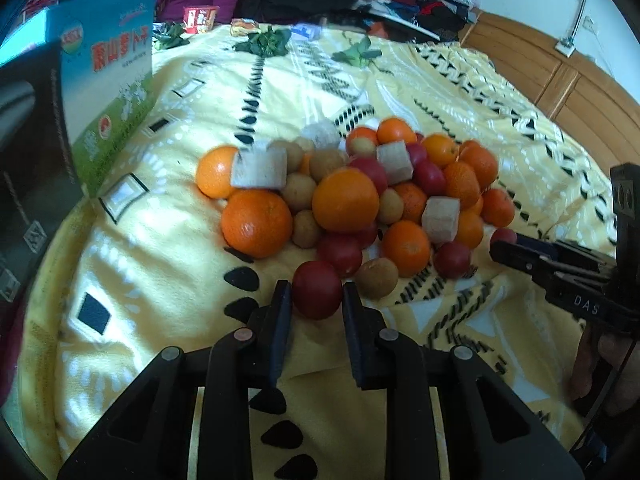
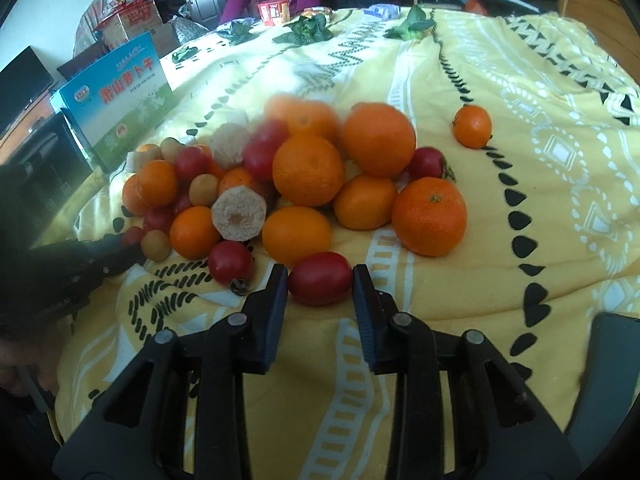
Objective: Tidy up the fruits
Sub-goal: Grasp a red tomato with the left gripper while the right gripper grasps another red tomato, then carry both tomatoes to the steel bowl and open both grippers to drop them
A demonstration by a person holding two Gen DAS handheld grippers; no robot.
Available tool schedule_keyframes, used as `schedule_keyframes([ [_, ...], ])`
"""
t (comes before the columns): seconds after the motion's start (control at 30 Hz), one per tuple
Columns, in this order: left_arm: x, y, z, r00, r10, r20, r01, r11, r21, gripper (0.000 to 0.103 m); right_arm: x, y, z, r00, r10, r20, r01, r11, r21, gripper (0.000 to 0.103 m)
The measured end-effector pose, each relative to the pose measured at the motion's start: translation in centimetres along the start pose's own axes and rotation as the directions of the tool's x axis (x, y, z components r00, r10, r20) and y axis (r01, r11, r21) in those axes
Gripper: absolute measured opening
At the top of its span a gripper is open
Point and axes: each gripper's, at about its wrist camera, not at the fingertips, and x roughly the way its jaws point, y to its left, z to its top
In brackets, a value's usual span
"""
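On the yellow blanket (image 1: 160, 240): fruit pile (image 1: 360, 200), glossy red tomatoes, oranges. At six o'clock, one tomato (image 1: 317, 290) clamped in left gripper (image 1: 316, 300) jaws; another tomato (image 2: 320, 278) in right gripper (image 2: 320, 284) jaws.

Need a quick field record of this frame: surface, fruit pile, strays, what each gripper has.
surface: yellow patterned blanket
pile: oranges, red cherry tomatoes, small tan fruits, pale cut chunks, heaped together
stray: lone small orange apart from the pile
left gripper: shut on a round red tomato
right gripper: shut on an oblong red tomato
backdrop: blue box
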Motion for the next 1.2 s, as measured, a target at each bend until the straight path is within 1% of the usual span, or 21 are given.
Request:
schedule_keyframes([
  [0.13,-4.8,0.7,1.5,0.995,-0.002,0.096,0.004,1.0,-0.015,0.025,-2.8,1.7,1.4,0.998,0.014,0.057,-0.013,1.0,-0.019,0.033],
  [0.2,-7.9,2.2,2.3,0.988,0.013,0.153,-0.005,0.999,-0.052,0.025,-4.6,3.6,2.7,0.995,0.031,0.098,-0.026,0.998,-0.052,0.033],
  [0.23,-9.4,3.0,2.6,0.983,0.024,0.18,-0.011,0.997,-0.07,0.025,-5.5,4.9,3.7,0.991,0.053,0.122,-0.045,0.997,-0.069,0.033],
  [0.33,-14.4,6.6,3.3,0.962,0.087,0.261,-0.052,0.989,-0.137,0.025,-7.3,9.2,6.3,0.977,0.126,0.173,-0.105,0.986,-0.126,0.033],
  [0.43,-19.5,11.3,3.0,0.93,0.194,0.314,-0.126,0.967,-0.223,0.025,-8.7,14.8,8.6,0.951,0.226,0.21,-0.185,0.963,-0.198,0.033],
  [0.5,-22.6,14.7,2.3,0.903,0.273,0.331,-0.18,0.942,-0.284,0.025,-9.0,19.5,10.1,0.928,0.312,0.205,-0.258,0.933,-0.252,0.033],
  [0.53,-24.1,16.6,1.8,0.889,0.313,0.335,-0.205,0.925,-0.32,0.025,-9.0,21.2,10.4,0.92,0.337,0.199,-0.278,0.921,-0.272,0.033],
  [0.57,-25.5,18.4,1.2,0.875,0.351,0.334,-0.227,0.906,-0.358,0.025,-8.9,24.0,11.0,0.908,0.374,0.187,-0.308,0.901,-0.306,0.033],
  [0.6,-26.9,20.3,0.6,0.86,0.392,0.328,-0.251,0.883,-0.397,0.025,-8.7,25.9,11.2,0.899,0.401,0.175,-0.331,0.886,-0.325,0.033],
  [0.67,-28.6,23.3,-0.6,0.834,0.458,0.309,-0.296,0.843,-0.449,0.025,-8.2,30.6,11.6,0.875,0.464,0.137,-0.39,0.844,-0.367,0.033],
  [0.7,-29.3,24.9,-1.3,0.824,0.485,0.294,-0.314,0.822,-0.475,0.025,-7.9,32.7,11.6,0.864,0.49,0.117,-0.414,0.824,-0.387,0.033],
  [0.73,-29.6,26.1,-1.9,0.821,0.499,0.277,-0.325,0.808,-0.492,0.025,-7.7,34.2,11.5,0.853,0.512,0.1,-0.438,0.806,-0.398,0.033],
  [0.77,-29.6,27.2,-2.5,0.817,0.518,0.252,-0.341,0.788,-0.512,0.025,-7.2,36.4,11.4,0.839,0.539,0.068,-0.47,0.782,-0.409,0.033],
  [0.8,-29.5,28.2,-3.1,0.816,0.531,0.228,-0.353,0.771,-0.53,0.025,-6.8,38.4,11.1,0.831,0.555,0.04,-0.49,0.764,-0.419,0.033],
  [0.83,-29.3,29.1,-3.7,0.821,0.532,0.208,-0.355,0.761,-0.543,0.025,-6.5,39.5,10.8,0.825,0.565,0.018,-0.506,0.751,-0.424,0.033],
  [0.87,-29.1,29.8,-4.3,0.822,0.535,0.195,-0.357,0.751,-0.555,0.025,-5.7,41.3,10.4,0.818,0.575,-0.019,-0.526,0.734,-0.428,0.033],
  [0.9,-29.0,30.2,-4.7,0.821,0.54,0.185,-0.363,0.744,-0.562,0.025,-5.3,42.5,10.0,0.816,0.577,-0.042,-0.536,0.727,-0.429,0.033],
  [0.97,-28.7,30.9,-5.6,0.827,0.536,0.169,-0.362,0.738,-0.569,0.025,-3.5,44.5,9.3,0.811,0.575,-0.107,-0.561,0.715,-0.417,0.033],
  [1.03,-28.4,31.2,-6.0,0.828,0.538,0.158,-0.371,0.737,-0.565,0.025,-2.2,45.5,8.8,0.81,0.565,-0.158,-0.574,0.709,-0.41,0.033],
  [1.07,-28.4,31.3,-6.2,0.831,0.535,0.154,-0.37,0.737,-0.566,0.025,-1.4,46.1,8.3,0.813,0.554,-0.181,-0.574,0.708,-0.412,0.033],
  [1.2,-28.1,32.2,-6.5,0.841,0.523,0.139,-0.363,0.735,-0.572,0.025,-0.2,47.8,8.1,0.821,0.523,-0.231,-0.569,0.706,-0.422,0.034],
])
